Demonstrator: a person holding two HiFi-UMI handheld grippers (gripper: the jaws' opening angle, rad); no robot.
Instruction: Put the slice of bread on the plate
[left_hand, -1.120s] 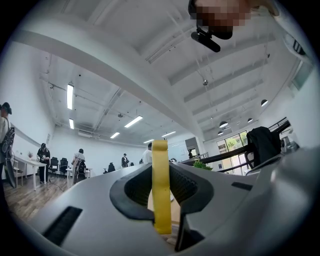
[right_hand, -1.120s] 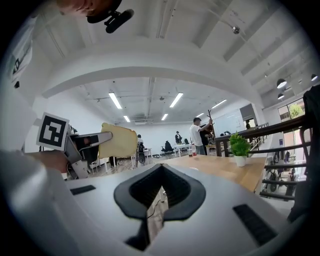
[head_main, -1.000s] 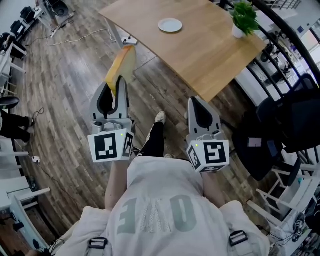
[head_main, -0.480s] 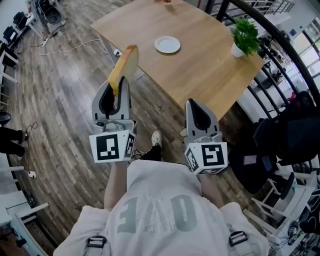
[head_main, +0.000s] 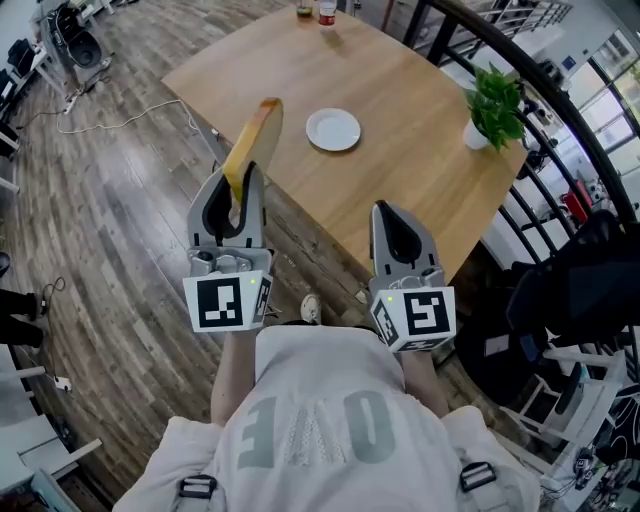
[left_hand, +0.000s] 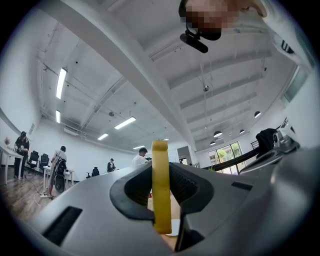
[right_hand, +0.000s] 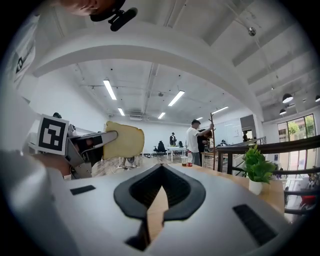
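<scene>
A slice of bread, pale with a yellow-brown crust, stands upright in my left gripper, which is shut on its lower end. In the left gripper view the bread shows edge-on between the pads. A small white plate lies on the wooden table, ahead of the bread and to its right. The bread hangs over the table's near left edge. My right gripper is shut with nothing in it, just short of the table's near edge. The right gripper view shows the bread at the left.
A potted plant in a white pot stands at the table's right side. Two small bottles stand at its far edge. A black railing runs past the right. Cables lie on the wood floor at the left. People stand far off in the room.
Both grippers have come forward towards the table with the bread still held. The table and plate now sit lower and closer in the head view.
</scene>
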